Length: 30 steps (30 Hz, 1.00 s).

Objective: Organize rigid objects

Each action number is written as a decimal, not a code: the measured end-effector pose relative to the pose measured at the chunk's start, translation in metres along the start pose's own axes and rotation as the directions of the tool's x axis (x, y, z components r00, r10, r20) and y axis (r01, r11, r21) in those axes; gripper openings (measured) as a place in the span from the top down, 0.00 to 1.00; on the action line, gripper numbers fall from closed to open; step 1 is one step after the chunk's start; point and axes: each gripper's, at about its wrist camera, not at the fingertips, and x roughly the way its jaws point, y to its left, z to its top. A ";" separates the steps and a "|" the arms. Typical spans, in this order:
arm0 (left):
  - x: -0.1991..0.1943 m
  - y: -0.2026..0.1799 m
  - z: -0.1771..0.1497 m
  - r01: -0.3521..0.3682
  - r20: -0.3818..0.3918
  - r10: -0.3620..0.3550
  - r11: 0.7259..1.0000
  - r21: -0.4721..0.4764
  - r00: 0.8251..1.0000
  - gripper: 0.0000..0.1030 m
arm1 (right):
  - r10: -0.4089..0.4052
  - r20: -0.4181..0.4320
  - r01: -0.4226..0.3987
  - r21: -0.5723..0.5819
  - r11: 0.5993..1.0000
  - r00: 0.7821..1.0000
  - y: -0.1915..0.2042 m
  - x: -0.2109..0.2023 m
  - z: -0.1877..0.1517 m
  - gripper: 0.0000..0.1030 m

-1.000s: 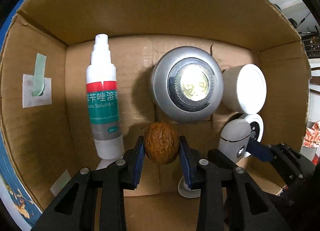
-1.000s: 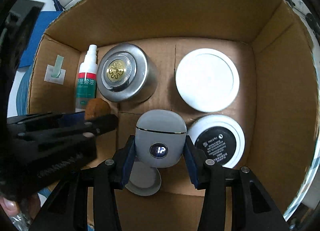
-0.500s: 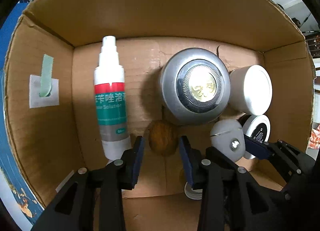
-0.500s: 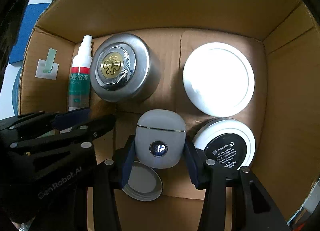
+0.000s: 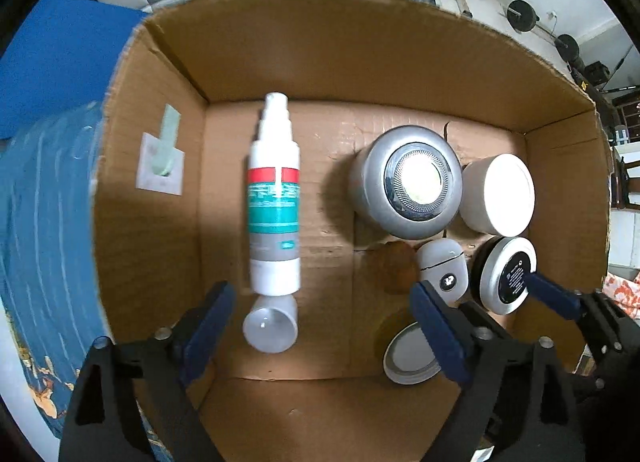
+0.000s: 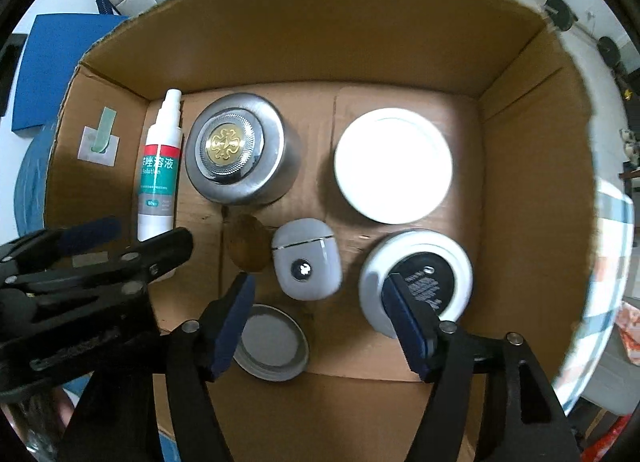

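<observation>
A cardboard box [image 5: 360,74] holds the objects. A brown walnut [image 5: 394,267] lies on its floor beside a grey earbud case [image 5: 443,270]; both also show in the right wrist view, walnut [image 6: 246,246] and case [image 6: 306,260]. My left gripper [image 5: 320,326] is open and empty above the box, near a white spray bottle [image 5: 274,198] and its clear cap [image 5: 271,324]. My right gripper [image 6: 324,318] is open and empty just above the case.
A silver round tin [image 6: 236,150], a white round jar [image 6: 394,164], a black-labelled white jar [image 6: 416,276] and a flat grey lid [image 6: 272,342] lie in the box. Blue cloth [image 5: 44,222] lies left of the box. The left gripper's arm [image 6: 80,274] crosses the right view.
Both grippers opened and pulled back up. The left let go of the walnut and shifted left; the right let go of the earbud case. Both objects now rest on the box floor.
</observation>
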 end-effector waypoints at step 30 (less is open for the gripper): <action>-0.233 0.003 -0.193 -0.029 0.464 0.022 1.000 0.007 0.885 0.04 | -0.028 0.380 0.008 0.052 0.999 0.925 -0.001 -0.236 -0.186 0.00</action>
